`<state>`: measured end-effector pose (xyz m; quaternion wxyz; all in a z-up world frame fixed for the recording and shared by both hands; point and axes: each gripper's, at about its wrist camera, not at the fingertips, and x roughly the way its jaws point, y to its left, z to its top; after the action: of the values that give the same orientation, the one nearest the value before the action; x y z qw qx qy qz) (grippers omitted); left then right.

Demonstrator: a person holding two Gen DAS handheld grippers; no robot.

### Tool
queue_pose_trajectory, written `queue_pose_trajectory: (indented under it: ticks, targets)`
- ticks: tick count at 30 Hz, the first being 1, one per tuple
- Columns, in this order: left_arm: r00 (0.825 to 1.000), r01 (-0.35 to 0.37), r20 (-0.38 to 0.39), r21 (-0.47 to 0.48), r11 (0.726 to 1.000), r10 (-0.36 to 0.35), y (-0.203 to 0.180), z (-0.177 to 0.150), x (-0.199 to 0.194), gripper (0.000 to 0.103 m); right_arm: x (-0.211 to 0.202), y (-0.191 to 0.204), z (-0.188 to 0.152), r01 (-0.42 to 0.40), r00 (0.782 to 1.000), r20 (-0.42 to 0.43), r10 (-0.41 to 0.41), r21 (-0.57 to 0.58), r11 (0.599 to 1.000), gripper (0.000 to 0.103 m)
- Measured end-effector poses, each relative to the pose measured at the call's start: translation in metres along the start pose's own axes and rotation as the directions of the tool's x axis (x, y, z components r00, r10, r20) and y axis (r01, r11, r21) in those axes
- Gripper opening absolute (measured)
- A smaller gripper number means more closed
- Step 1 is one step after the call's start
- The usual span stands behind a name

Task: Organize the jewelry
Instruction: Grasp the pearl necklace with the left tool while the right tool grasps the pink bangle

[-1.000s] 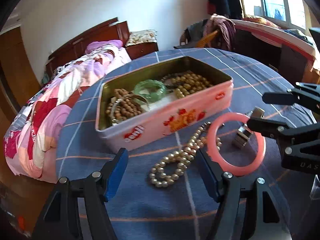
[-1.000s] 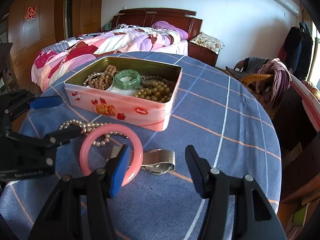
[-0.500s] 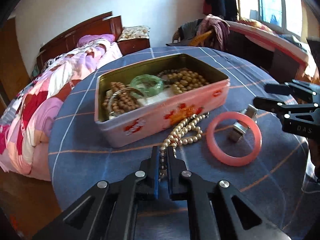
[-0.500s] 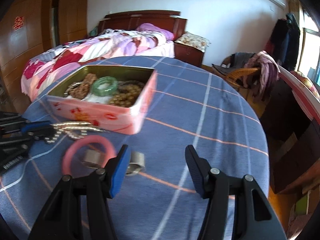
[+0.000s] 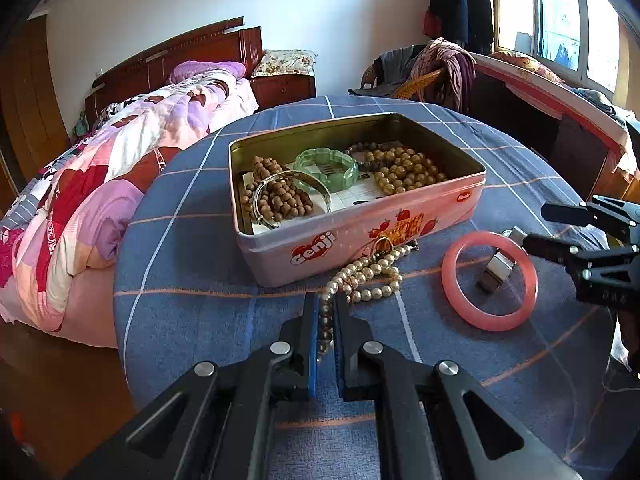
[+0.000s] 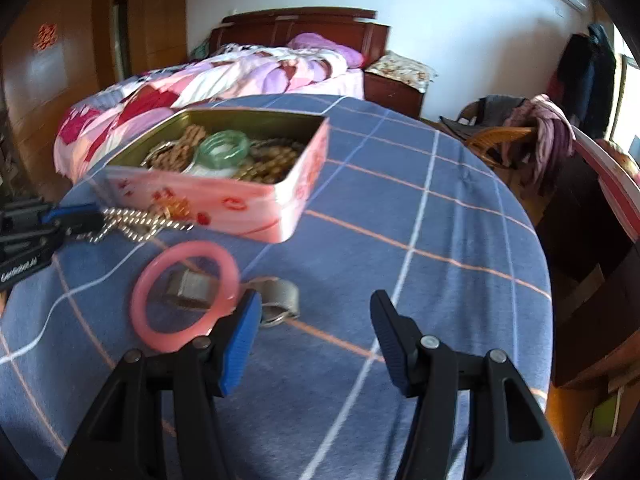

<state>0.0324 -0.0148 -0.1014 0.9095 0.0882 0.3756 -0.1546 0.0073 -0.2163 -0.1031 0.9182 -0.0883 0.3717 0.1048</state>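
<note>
- Three pieces remain outside the tin [image 5: 360,236]: pearl necklace [image 5: 370,272], pink bangle [image 5: 490,280], metal watch [image 6: 276,300].
- Several bead strands and a green bangle [image 5: 326,168] already lie inside.
- Left gripper [image 5: 326,312] pinches the necklace's near end.
- Right gripper [image 6: 316,332] gapes, holding nothing.

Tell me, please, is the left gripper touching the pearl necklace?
Touching. The left wrist view shows the left gripper shut on the pearl necklace, a strand of pearls pinched between its blue pads.
</note>
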Motion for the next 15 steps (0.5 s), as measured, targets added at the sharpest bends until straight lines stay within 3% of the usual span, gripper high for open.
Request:
queue_pose_trajectory:
  ticks: [7, 15]
  targets:
    - [1.000, 0.004, -0.001, -0.011, 1.000, -0.004, 0.0044, -0.0011, -0.0007, 0.005, 0.0032, 0.0020, -0.0037, -0.018, 1.000, -0.019, 0.018, -0.013, 1.000, 0.059]
    - [1.000, 0.003, -0.001, -0.029, 1.000, -0.003, 0.0111, -0.0023, -0.0031, 0.005, 0.0003, -0.0029, -0.0026, 0.014, 1.000, -0.012, -0.014, 0.007, 1.000, 0.059]
